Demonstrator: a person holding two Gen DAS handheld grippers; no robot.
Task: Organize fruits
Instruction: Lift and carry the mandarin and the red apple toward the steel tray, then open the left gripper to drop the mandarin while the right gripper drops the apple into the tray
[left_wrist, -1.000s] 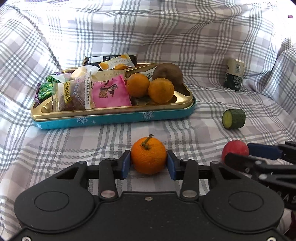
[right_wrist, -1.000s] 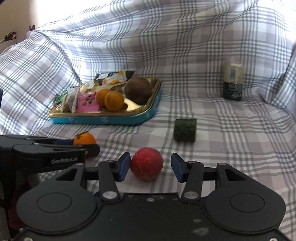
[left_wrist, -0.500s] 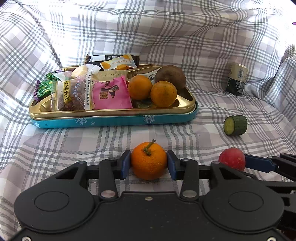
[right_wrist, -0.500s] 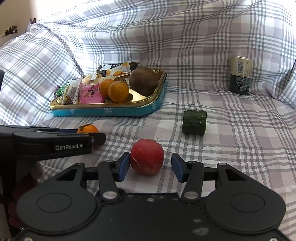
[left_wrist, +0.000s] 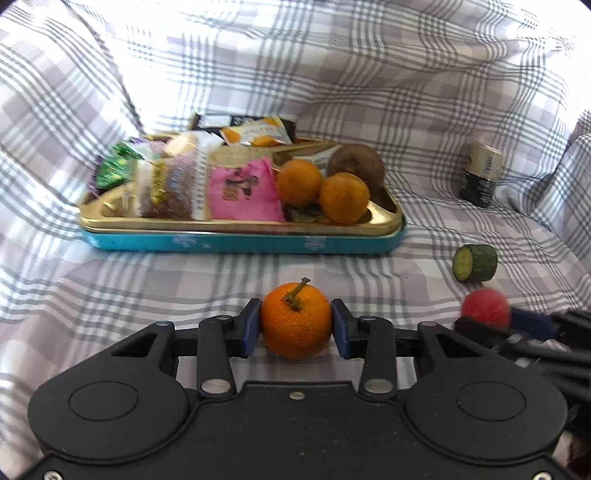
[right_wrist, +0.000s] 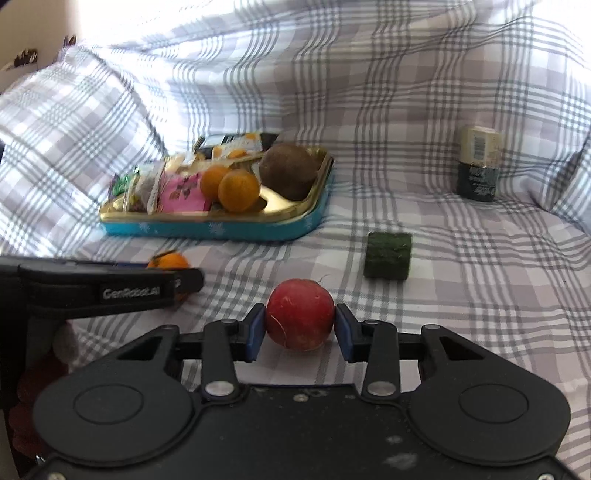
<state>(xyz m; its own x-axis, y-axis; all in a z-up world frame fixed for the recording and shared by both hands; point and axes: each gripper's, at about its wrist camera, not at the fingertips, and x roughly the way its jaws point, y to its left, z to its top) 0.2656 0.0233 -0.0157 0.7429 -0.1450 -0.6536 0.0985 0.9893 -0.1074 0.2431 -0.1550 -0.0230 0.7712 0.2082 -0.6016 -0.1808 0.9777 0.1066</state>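
Note:
My left gripper (left_wrist: 295, 326) is shut on a stemmed orange mandarin (left_wrist: 295, 319), held above the plaid cloth in front of the tray. My right gripper (right_wrist: 300, 328) is shut on a round red fruit (right_wrist: 300, 319), just right of the left gripper. The red fruit (left_wrist: 485, 308) also shows in the left wrist view. The gold and blue tin tray (left_wrist: 240, 242) holds two oranges (left_wrist: 343, 197), a brown kiwi (left_wrist: 356, 162) and several snack packets (left_wrist: 242, 190). The tray also shows in the right wrist view (right_wrist: 221, 230).
A cut cucumber piece (left_wrist: 476, 263) lies on the cloth right of the tray; it also shows in the right wrist view (right_wrist: 387, 255). A small green and cream jar (left_wrist: 480, 174) stands at the back right. Plaid cloth rises behind and at both sides.
My right gripper has closed onto the red fruit. Both grippers have lifted and drawn back a little from the tray, each with its fruit.

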